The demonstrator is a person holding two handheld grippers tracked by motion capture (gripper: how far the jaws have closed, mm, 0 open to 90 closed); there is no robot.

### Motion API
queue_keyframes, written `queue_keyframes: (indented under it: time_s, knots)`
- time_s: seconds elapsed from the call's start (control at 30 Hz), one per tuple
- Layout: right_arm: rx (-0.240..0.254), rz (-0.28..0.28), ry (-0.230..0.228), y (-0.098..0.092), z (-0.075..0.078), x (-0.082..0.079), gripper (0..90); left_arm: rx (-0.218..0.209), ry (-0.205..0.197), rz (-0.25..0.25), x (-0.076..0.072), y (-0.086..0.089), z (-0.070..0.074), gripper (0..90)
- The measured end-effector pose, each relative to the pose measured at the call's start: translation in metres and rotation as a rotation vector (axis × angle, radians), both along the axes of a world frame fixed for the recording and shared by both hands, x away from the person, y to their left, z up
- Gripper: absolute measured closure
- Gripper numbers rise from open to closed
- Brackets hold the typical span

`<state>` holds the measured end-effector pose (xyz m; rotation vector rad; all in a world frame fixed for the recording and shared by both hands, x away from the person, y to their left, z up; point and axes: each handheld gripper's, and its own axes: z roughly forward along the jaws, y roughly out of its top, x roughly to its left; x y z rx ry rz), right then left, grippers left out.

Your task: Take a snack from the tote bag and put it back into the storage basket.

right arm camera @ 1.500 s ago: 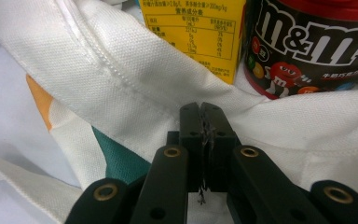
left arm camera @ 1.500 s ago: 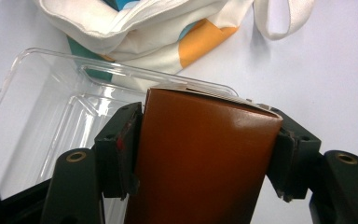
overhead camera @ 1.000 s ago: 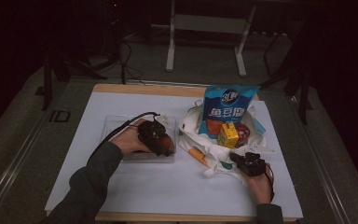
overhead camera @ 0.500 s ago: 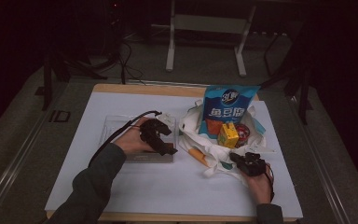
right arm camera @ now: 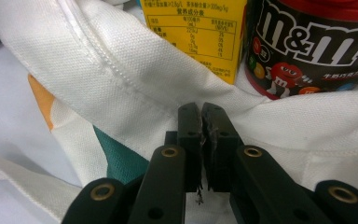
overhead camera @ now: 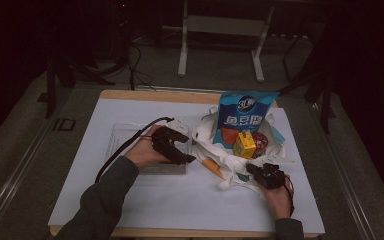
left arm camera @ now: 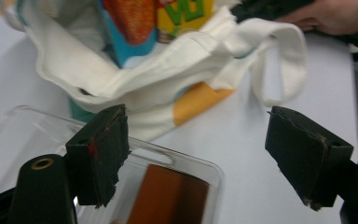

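Observation:
A white tote bag [overhead camera: 228,156] lies open on the table, holding a blue snack bag [overhead camera: 245,116], a yellow drink carton [overhead camera: 244,144] and an M&M's can [overhead camera: 261,142]. My right gripper [overhead camera: 258,172] is at the bag's near edge, its jaws shut on the white cloth [right arm camera: 135,74] just below the carton [right arm camera: 193,32] and the can [right arm camera: 314,44]. My left gripper [overhead camera: 185,150] hovers over the right end of a clear plastic tray [overhead camera: 120,137], open and empty. In its own view the left gripper [left arm camera: 200,158] points at the bag [left arm camera: 140,79], and a flat brown thing [left arm camera: 168,198] lies in the tray [left arm camera: 23,126].
A white sheet [overhead camera: 180,200] covers the wooden table. The bag's loop handle [left arm camera: 279,60] lies on the sheet between the two grippers. The person's right hand [left arm camera: 331,16] is beyond the handle. A metal stand [overhead camera: 220,30] is on the floor behind the table.
My left gripper has turned and shifted slightly right over the tray, its open jaws now toward the bag. The right gripper has stayed still on the bag.

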<state>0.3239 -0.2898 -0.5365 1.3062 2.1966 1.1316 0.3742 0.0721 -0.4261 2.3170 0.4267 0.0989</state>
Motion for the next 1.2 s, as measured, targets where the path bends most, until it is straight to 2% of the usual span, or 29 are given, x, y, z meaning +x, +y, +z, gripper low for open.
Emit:
queue_keyframes:
  time_s: [0.07,0.23,0.43,0.53,0.6,0.63,0.73,0.87,0.9,0.97,1.0,1.07,1.2]
  knots:
    - [-0.001,-0.001,0.0,0.0,0.0,0.0,86.2,0.009,-0.011,0.046,0.002,0.0,0.0,23.3]
    - [-0.001,-0.001,0.0,0.0,0.0,0.0,86.2,-0.008,-0.015,0.109,0.005,0.001,0.003,24.2]
    - [-0.001,-0.001,0.0,0.0,0.0,0.0,86.1,-0.039,-0.03,0.146,0.005,-0.002,0.007,25.9]
    - [-0.001,-0.001,0.0,0.0,0.0,0.0,85.9,-0.062,-0.024,0.14,0.005,-0.005,0.009,25.7]
    - [-0.002,-0.002,0.0,0.0,0.0,-0.001,85.8,-0.065,-0.049,0.16,0.004,-0.006,0.011,24.5]
    - [-0.001,-0.001,-0.001,0.0,0.0,0.0,85.8,-0.081,-0.038,0.156,0.005,-0.006,0.012,24.4]
    - [-0.002,-0.002,-0.001,0.0,0.0,-0.001,85.7,-0.109,-0.041,0.166,0.006,-0.007,0.015,20.5]
    - [-0.002,-0.002,-0.001,0.0,0.0,-0.001,85.5,-0.112,-0.051,0.158,0.006,-0.013,0.016,20.6]
    - [-0.001,-0.002,-0.001,0.0,0.0,-0.001,85.5,-0.113,-0.046,0.14,0.005,-0.014,0.016,26.4]
    - [-0.001,-0.002,-0.001,0.0,0.0,-0.001,85.5,-0.11,-0.055,0.13,0.005,-0.017,0.015,27.8]
    - [-0.002,-0.002,-0.001,0.0,0.0,-0.001,85.4,-0.111,-0.049,0.108,0.004,-0.022,0.014,27.8]
    - [-0.002,-0.002,-0.002,0.0,0.0,-0.001,85.2,-0.104,-0.047,0.08,0.003,-0.026,0.014,34.3]
    - [0.001,-0.001,-0.003,0.0,0.0,-0.001,84.5,-0.096,-0.067,0.071,0.002,-0.034,0.016,38.4]
